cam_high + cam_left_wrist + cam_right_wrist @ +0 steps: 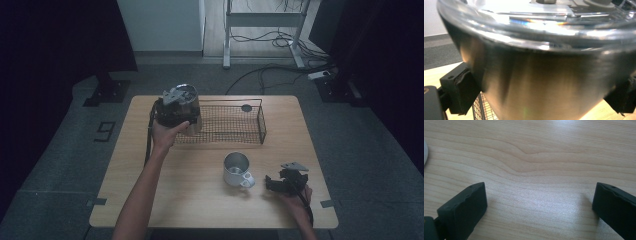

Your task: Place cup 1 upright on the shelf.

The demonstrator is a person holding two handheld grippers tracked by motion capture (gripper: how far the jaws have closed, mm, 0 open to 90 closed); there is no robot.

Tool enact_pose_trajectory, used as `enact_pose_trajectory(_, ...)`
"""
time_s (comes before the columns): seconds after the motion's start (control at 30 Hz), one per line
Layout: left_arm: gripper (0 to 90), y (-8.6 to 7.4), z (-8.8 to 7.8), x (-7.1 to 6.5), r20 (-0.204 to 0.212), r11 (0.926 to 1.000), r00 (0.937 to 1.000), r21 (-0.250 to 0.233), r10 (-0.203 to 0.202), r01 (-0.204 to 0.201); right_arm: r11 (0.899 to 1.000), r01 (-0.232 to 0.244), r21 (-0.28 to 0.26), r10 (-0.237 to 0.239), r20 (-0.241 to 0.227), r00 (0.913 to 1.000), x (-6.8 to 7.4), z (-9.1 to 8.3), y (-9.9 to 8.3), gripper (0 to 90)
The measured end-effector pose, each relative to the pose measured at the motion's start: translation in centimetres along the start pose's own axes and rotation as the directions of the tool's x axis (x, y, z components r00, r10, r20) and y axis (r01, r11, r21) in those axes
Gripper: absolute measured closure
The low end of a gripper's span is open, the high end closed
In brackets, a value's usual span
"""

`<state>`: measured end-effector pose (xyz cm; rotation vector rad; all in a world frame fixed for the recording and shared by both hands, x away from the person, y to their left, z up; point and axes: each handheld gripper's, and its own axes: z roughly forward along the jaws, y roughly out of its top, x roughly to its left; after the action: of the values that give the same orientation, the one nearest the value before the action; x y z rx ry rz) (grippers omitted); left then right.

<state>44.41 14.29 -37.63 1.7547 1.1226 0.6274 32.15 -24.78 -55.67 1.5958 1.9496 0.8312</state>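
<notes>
- The left gripper (186,111) is clamping a steel cup (187,107) across its wide body; in the left gripper view both pads (461,92) are pressing on the curved, polished wall (544,82).
- The cup is hanging in the air over the left end of the wire basket (227,125), upright or nearly so, above the mesh (482,110).
- Risk: the smooth, tapering wall is offering little purchase, so the cup could be sliding down through the pads.
- Risk: if lowered off-centre, its base could be catching the basket rim and tipping the cup.
- The right gripper (280,184) is resting on the table (531,157) with jaws spread wide and holding nothing.
- A second mug (237,169) is standing just beside it; a careless sweep could be knocking it over.
</notes>
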Motion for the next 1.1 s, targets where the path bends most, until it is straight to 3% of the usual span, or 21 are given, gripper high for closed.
enact_pose_trajectory(0.67,4.2,1.3,2.0,-0.9,-0.012,0.9991,0.9993,0.025,0.035,-0.035,1.000,0.000,0.002,0.000,0.000,1.0000,0.0,0.0,0.0,0.0)
enact_pose_trajectory(1.1,4.2,1.9,3.4,-0.9,-0.002,0.9997,0.9998,0.016,0.017,-0.017,1.000,-0.001,0.001,0.001,-0.001,1.0000,0.0,0.0,0.0,0.0)
